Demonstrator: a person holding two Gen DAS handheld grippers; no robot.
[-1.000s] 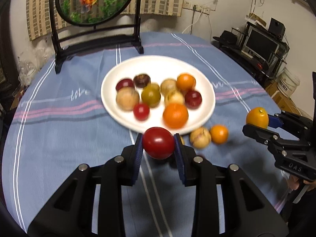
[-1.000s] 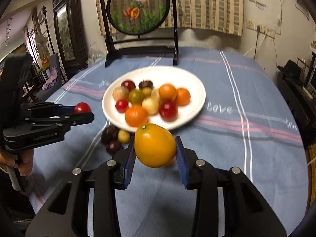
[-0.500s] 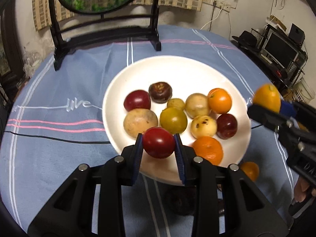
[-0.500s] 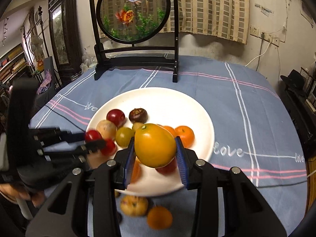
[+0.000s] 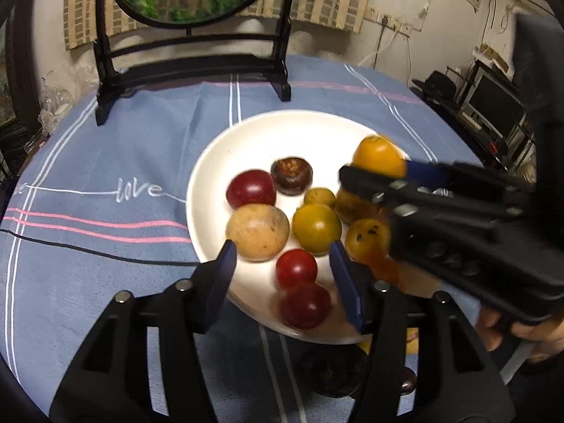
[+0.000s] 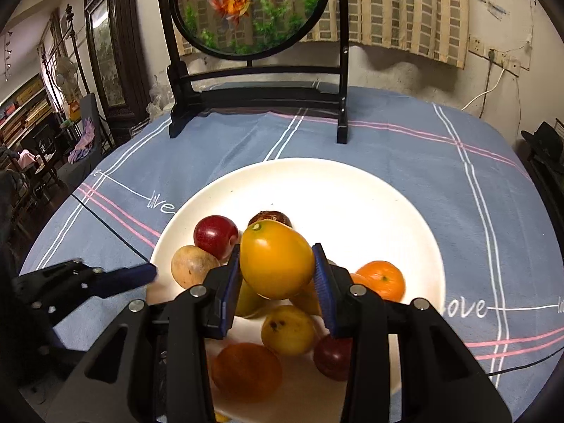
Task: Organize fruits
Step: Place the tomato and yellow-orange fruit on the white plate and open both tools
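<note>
Red fruit (image 5: 305,305), blurred, on the near rim of the white plate (image 5: 218,162). It lies low between the spread fingers of the left claw (image 5: 282,259), touching neither; that claw is wide open and holds nothing. A second, smaller red fruit (image 5: 296,268) sits just beyond it, also inside the gap.

Orange-yellow fruit (image 6: 277,259) is pinched firmly between both blue pads of the right claw (image 6: 276,264), held above the pile on the plate (image 6: 352,190). In the left view the same fruit (image 5: 378,157) shows only its top; the right claw's body (image 5: 458,218) crosses the right side of the plate and hides whatever lies under it.

Hard to read:
- Smeared orange patch beside the left claw's right finger; cannot tell its shape.
- Dark round fruit (image 5: 329,370) off the plate on the bench cloth (image 5: 105,162), half hidden behind the left claw's frame.
- In the right view, fruit beneath the claw is partly covered; a red one (image 6: 331,357) and an orange one (image 6: 246,372) are cut by the fingers.
- Left claw (image 6: 123,276) enters at the left edge there, only a blue fingertip clear.

Behind the plate: a round goldfish screen on a black stand (image 6: 246,10).
</note>
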